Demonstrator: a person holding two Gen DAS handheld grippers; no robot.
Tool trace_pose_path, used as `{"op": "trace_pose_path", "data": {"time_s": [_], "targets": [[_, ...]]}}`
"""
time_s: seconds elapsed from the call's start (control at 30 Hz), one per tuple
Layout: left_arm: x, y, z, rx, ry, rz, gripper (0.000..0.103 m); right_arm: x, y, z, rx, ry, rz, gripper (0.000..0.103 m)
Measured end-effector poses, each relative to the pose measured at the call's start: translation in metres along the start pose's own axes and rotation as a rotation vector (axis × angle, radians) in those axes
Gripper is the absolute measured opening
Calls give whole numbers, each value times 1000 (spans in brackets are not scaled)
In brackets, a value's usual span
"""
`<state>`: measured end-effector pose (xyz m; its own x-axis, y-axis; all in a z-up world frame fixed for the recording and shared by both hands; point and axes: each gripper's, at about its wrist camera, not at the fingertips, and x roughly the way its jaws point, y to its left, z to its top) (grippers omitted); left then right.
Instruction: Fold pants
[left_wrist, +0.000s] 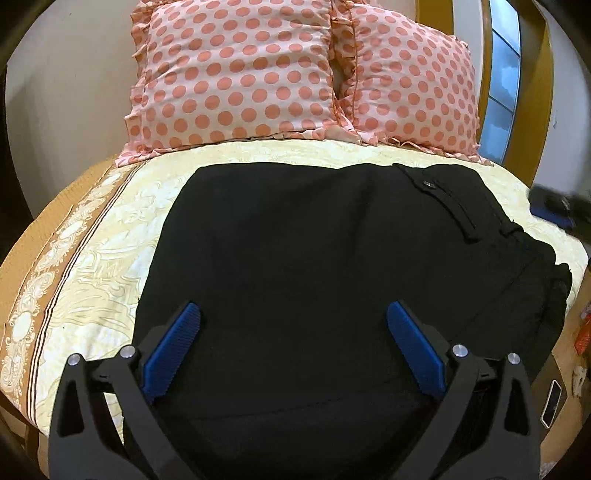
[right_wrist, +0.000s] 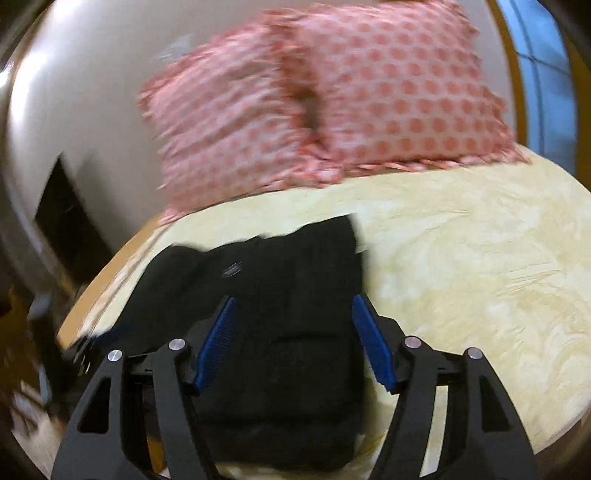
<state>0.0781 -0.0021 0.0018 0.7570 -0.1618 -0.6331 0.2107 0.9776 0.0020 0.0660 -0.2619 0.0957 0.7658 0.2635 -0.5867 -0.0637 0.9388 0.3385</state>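
Note:
Black pants (left_wrist: 314, 258) lie folded into a broad block on the cream bedsheet (left_wrist: 92, 266), with a buttoned back pocket (left_wrist: 443, 199) facing up at the far right. My left gripper (left_wrist: 293, 310) hovers over the near part of the pants, its blue pads (left_wrist: 173, 350) spread wide with nothing clamped. The right wrist view is blurred. It shows the pants (right_wrist: 295, 266) as a narrower dark stack, with my right gripper (right_wrist: 293, 300) above its near end. Those jaws stand apart and the pads (right_wrist: 373, 343) do not press on the cloth.
Two pink polka-dot pillows (left_wrist: 236, 77) lean against the wall at the head of the bed. A window (left_wrist: 502, 85) with a wooden frame is at the far right. A phone (left_wrist: 552, 402) lies by the bed's right edge. A dark blurred shape (left_wrist: 557, 206) shows at the right.

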Motion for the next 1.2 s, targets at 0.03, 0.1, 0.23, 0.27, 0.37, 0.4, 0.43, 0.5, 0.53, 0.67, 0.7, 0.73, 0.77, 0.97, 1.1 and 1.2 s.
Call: {"op": "trace_pose_path", "data": {"time_s": [0.03,0.1,0.23,0.27,0.37,0.4,0.43,0.5,0.53,0.67,0.7,0.73,0.77,0.97,1.1,1.2], "targets": [[0,0,0,0,-3,-1,101,10,-8,7,16,33,-27,67],[-1,1,-1,0,-9,-6,101,26,-16,12,40,92,-24,67],[-2,1,-2,3,-19,-13,101,55,-20,13,60,182,4,67],[-2,1,-2,4,-20,-15,101,60,-20,13,56,200,-5,67],[-3,2,-3,7,-24,-19,101,67,-21,8,71,241,15,66],[-3,2,-3,7,-27,-20,101,67,-22,7,77,243,24,65],[-3,2,-3,7,-29,-19,101,67,-22,7,73,245,35,60],[-3,2,-3,8,-31,-19,101,63,-14,4,30,234,33,53],[-3,2,-3,9,-32,-20,101,61,-9,4,1,227,25,48],[-3,2,-3,8,-32,-19,101,59,6,2,-101,210,6,45],[-3,2,-3,7,-31,-19,101,60,3,3,-85,215,9,46],[-3,2,-3,8,-32,-19,101,63,-3,4,-49,224,24,48],[-3,2,-3,9,-32,-20,101,65,-7,6,-25,231,33,51],[-3,2,-3,9,-33,-21,101,71,-9,6,-24,232,55,49],[-8,8,3,-14,-10,-71,101,59,12,3,-161,188,22,31],[-18,29,16,-93,-10,-124,101,58,16,2,-199,182,21,29]]}}
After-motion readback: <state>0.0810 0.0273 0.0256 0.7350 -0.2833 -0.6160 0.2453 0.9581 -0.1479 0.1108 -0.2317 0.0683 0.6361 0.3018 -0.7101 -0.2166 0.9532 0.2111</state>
